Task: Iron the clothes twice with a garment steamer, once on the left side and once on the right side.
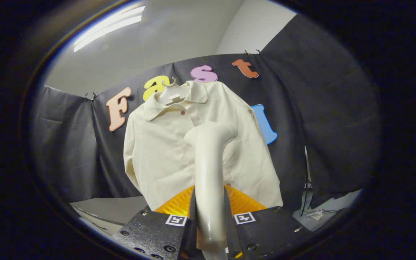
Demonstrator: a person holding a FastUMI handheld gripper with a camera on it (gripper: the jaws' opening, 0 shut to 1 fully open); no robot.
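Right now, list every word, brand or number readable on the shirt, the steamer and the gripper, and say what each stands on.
shirt: none.
garment steamer: none; its surface is plain.
gripper, fingers shut on the steamer's handle: none; the two square markers bear black-and-white patterns, not words.

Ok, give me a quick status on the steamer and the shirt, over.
Hand-held gripper shut on steamer handle. Steamer head up at shirt mid-chest, contact unclear. Shirt on hanger. Nothing between them.
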